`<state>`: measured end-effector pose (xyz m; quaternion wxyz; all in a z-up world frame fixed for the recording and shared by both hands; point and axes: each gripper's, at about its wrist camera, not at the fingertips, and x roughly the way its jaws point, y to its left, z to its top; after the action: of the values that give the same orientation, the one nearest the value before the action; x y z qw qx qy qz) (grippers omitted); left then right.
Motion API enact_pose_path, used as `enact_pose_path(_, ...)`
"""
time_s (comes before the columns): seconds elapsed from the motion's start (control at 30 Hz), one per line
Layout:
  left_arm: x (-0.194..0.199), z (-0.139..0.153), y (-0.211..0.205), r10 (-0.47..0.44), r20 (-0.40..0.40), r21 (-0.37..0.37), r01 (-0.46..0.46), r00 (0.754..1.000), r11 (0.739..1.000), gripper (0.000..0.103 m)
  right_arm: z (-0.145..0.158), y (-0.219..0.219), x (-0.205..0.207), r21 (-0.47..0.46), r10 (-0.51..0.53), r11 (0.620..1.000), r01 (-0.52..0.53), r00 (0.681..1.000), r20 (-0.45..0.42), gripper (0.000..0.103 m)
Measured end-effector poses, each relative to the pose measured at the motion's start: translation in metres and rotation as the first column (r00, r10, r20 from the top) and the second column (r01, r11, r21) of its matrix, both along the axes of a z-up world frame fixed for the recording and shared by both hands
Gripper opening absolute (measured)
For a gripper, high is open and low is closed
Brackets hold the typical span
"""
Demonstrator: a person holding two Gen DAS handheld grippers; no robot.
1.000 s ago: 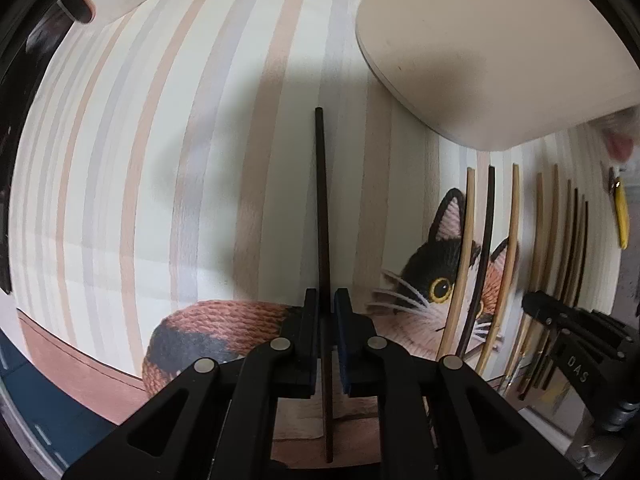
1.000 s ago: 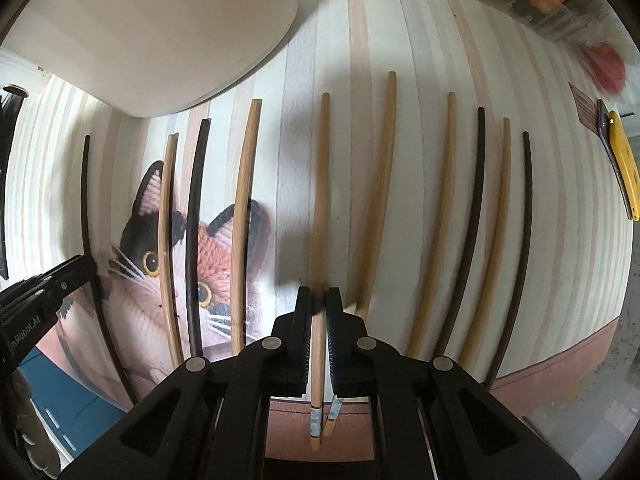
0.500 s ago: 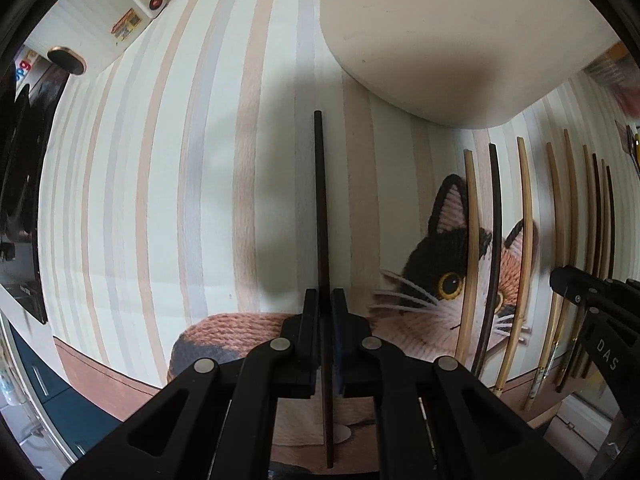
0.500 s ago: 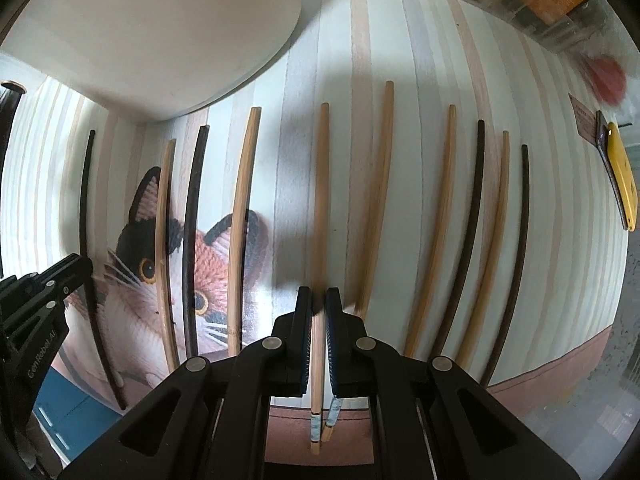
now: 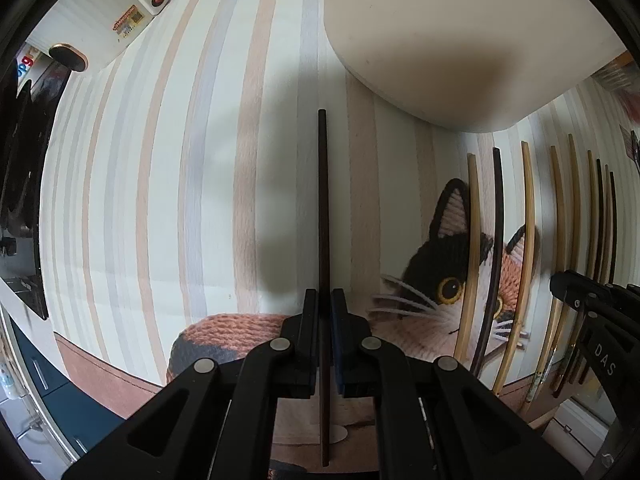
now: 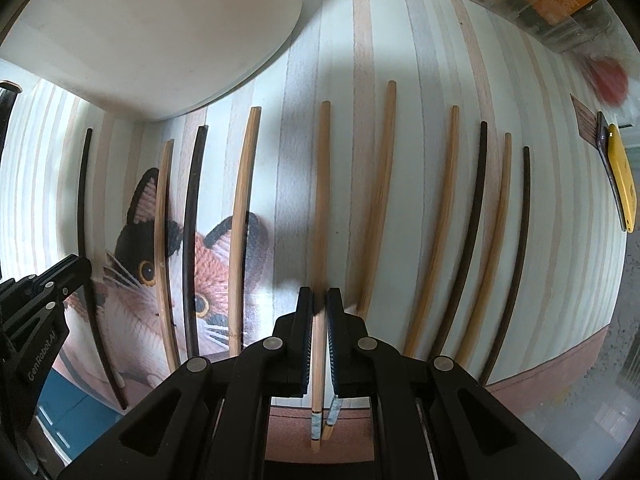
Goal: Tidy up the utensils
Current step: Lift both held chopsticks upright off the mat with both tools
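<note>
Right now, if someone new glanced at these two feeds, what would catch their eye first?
Probably the calico cat printed on the striped placemat, with a row of light bamboo and dark wooden chopsticks laid side by side across it. Next, each pair of tongs is shut on one stick: the left tongs on a thin dark wooden chopstick, the right tongs on a light bamboo chopstick.

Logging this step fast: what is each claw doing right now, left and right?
Left claw: closed on a dark chopstick.
Right claw: closed on a light wooden chopstick.
</note>
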<state>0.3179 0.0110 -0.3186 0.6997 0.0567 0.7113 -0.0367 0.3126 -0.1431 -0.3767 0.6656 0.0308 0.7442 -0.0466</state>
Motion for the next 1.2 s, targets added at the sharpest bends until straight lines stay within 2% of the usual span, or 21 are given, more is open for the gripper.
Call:
enact_pose_path(0.27,-0.015,0.017,0.010,0.037,0.067,0.017,-0.038,0.997,0.999,0.003,0.008,-0.012,-0.008,0.051,-0.057,0.997,0.054,0.997,0.059,0.007)
enact_pose_path(0.73,-0.031,0.090,0.023,0.062,0.237,-0.009,-0.062,0.970,0.998,0.003,0.057,-0.033,-0.019,0.124,-0.096,0.990,0.072,0.976,0.194,0.007)
enact_pose_path(0.97,-0.030,0.129,0.028,0.096,0.325,-0.032,-0.091,0.941,0.995,0.003,0.097,-0.040,-0.015,0.172,-0.129,0.982,0.083,0.952,0.276,0.007)
enact_pose_path(1.2,-0.024,0.168,0.035,0.130,0.430,-0.056,-0.117,0.893,0.992,0.003,0.133,-0.042,-0.009,0.198,-0.150,0.977,0.085,0.927,0.344,0.007)
